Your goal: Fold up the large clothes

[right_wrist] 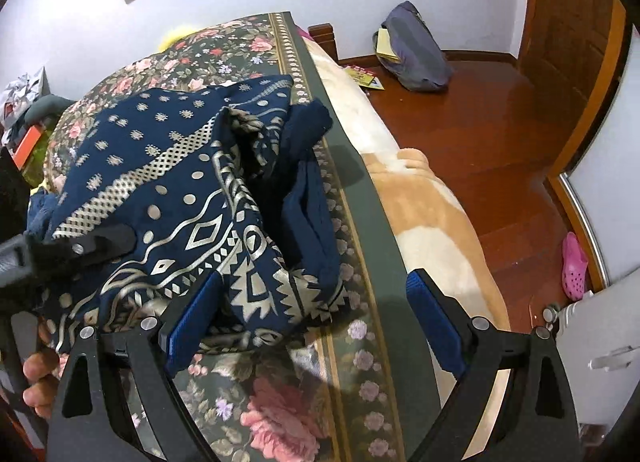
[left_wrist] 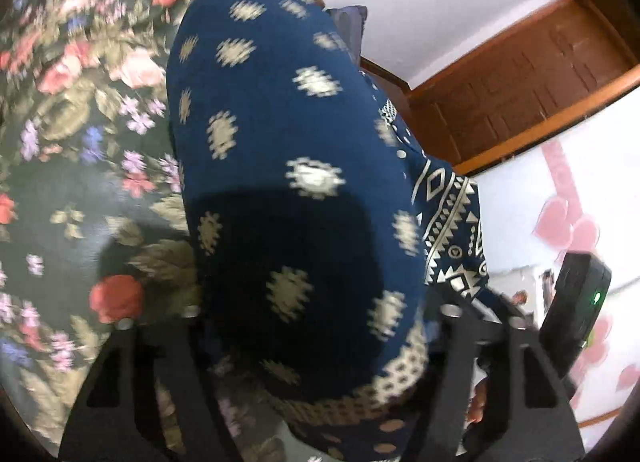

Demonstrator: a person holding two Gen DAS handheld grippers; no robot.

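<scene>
Seen from the left wrist, a navy garment (left_wrist: 288, 166) printed with pale diamond-like motifs and a zigzag border bulges up close to the lens, lying on a dark floral bedspread (left_wrist: 80, 122) with pink and red roses. The left gripper (left_wrist: 320, 326) stands at the bottom with its black fingers (left_wrist: 160, 362) on either side of the cloth, whose patterned hem sags between them; whether the pads press on it is hidden. At right are a brown wooden door (left_wrist: 532, 74), white wall, and a black device (left_wrist: 576, 314) with a green light.
</scene>
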